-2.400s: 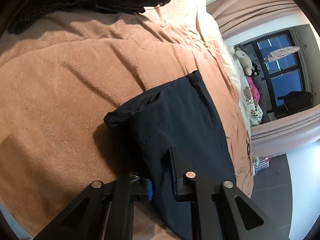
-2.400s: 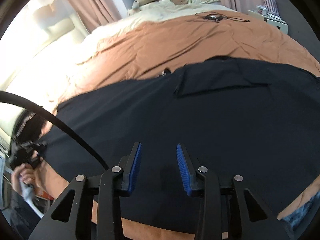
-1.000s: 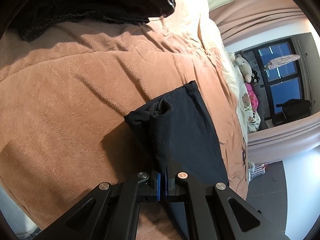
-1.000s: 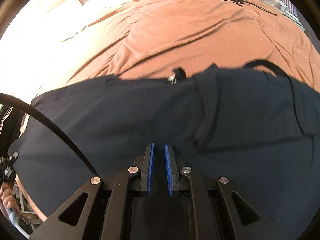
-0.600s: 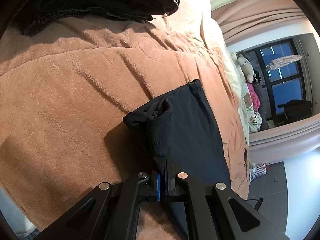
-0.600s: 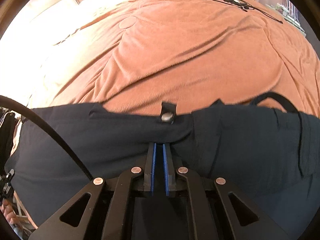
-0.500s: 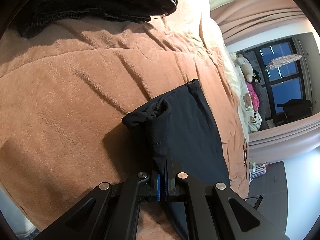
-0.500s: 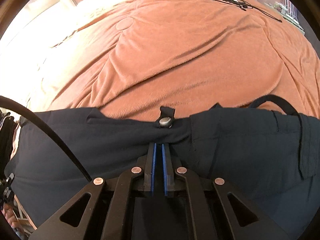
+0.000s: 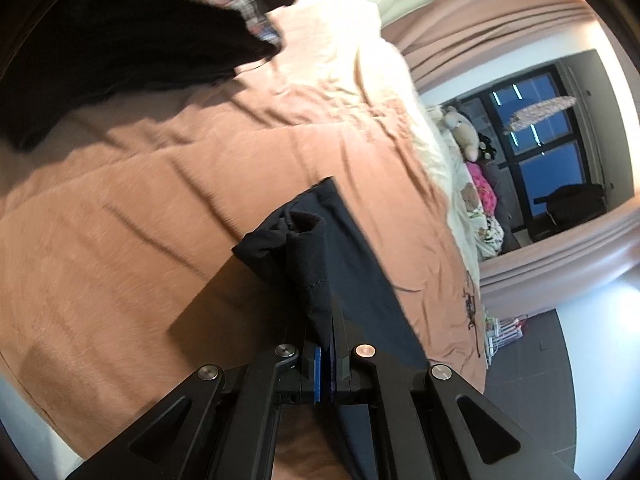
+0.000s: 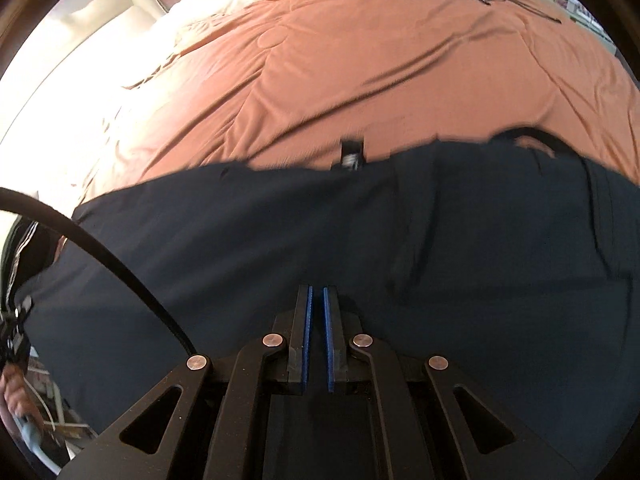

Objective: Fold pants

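pants (image 10: 280, 248) on bedspread (image 10: 380, 72)

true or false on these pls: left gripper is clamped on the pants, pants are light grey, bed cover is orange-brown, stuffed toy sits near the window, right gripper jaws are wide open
1. The left gripper is clamped on a bunch of the pants. True.
2. The pants are light grey. False: they are dark navy.
3. The blanket under the pants is orange-brown. True.
4. A stuffed toy sits near the window. True.
5. The right gripper has its jaws wide open. False: only a narrow slit shows between the blue pads.
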`<state>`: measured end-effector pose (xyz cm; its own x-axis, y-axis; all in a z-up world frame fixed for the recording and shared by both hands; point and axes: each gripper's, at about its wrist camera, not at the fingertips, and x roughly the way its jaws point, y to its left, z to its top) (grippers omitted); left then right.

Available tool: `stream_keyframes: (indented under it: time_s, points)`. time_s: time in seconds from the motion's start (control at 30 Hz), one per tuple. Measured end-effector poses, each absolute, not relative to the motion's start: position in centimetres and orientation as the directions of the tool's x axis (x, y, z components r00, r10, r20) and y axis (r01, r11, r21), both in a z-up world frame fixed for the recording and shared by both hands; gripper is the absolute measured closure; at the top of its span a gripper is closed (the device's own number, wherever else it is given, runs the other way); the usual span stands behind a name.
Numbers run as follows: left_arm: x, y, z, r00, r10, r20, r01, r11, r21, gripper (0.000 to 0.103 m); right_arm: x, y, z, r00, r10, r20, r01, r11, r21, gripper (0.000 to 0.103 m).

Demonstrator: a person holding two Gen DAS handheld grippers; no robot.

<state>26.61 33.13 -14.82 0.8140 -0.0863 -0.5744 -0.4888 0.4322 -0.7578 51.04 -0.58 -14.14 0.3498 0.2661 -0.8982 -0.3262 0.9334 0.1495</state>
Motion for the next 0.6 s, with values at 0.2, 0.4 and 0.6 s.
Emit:
stream_keyframes:
  time_s: [0.2,0.4,0.6]
  points:
    - [28.5,31.7,-10.0,0.846,-0.100,-0.524,-0.413,0.500,-0.762,0.101,48.1,-1.0,-14.6,0.337,0.299,-0.893,-0.323,0.928,0.189,0.102]
    - [30.7,30.0,-5.5,0.864,-0.124,-0.488,-0.340,0.571,-0.747,0.101,43.8,-2.0,-16.4,0.292,0.339,-0.894,-0.321,0.915,0.243,0.101]
    - [32.6,27.1,-1.0,0.879,-0.160,-0.450,-0.256,0.638,-0.726,0.101,40.0,-3.7,-17.2,0.281,0.395,-0.875,-0.287,0.904,0.316,0.101]
